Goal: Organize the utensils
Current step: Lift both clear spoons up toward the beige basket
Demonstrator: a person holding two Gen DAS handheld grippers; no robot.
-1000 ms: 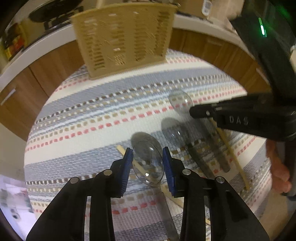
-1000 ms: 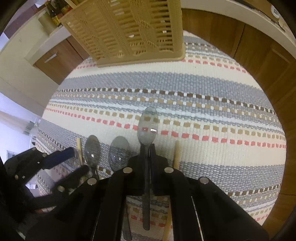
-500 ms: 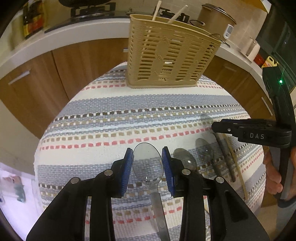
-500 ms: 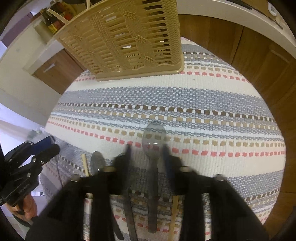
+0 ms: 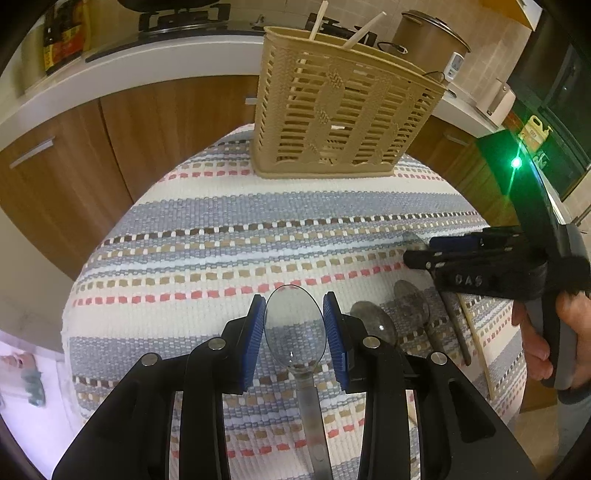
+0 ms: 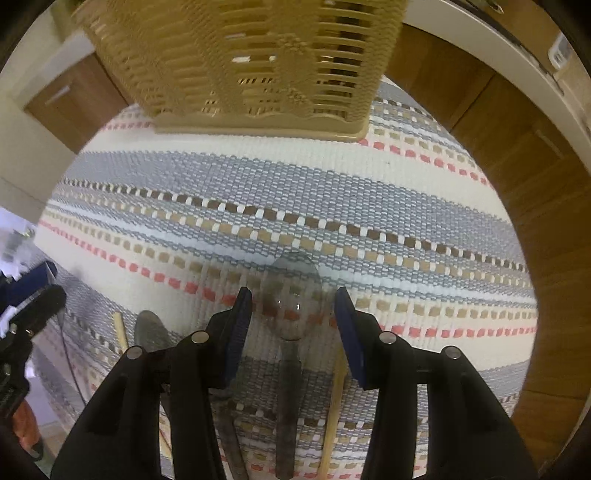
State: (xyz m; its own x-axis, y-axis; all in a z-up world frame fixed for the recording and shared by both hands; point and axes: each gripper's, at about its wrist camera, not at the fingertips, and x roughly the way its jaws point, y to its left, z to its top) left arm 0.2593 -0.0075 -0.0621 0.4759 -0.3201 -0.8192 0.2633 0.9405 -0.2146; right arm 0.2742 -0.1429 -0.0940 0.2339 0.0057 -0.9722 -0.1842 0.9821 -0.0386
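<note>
My left gripper (image 5: 294,326) is shut on a metal spoon (image 5: 295,332), pads against the bowl's sides, held above the striped mat (image 5: 229,221). My right gripper (image 6: 293,325) is open, its jaws either side of another spoon (image 6: 291,306) that lies on the mat; it also shows in the left wrist view (image 5: 436,254). Two more spoons (image 5: 375,326) and chopsticks (image 5: 476,336) lie on the mat at the right. A beige slotted utensil basket (image 5: 340,110) stands upright at the mat's far edge with two chopsticks in it; it fills the top of the right wrist view (image 6: 251,66).
The mat covers a small round table. Wooden cabinets (image 5: 155,122) and a white counter (image 5: 129,70) lie behind it, with bottles (image 5: 62,33), a cooker (image 5: 428,37) and a stove. A chopstick (image 6: 120,332) and a spoon (image 6: 149,330) lie left of my right gripper.
My left gripper has lifted its spoon off the mat and tilted up toward the basket. My right gripper has opened, letting go of its spoon, and moved closer to the basket.
</note>
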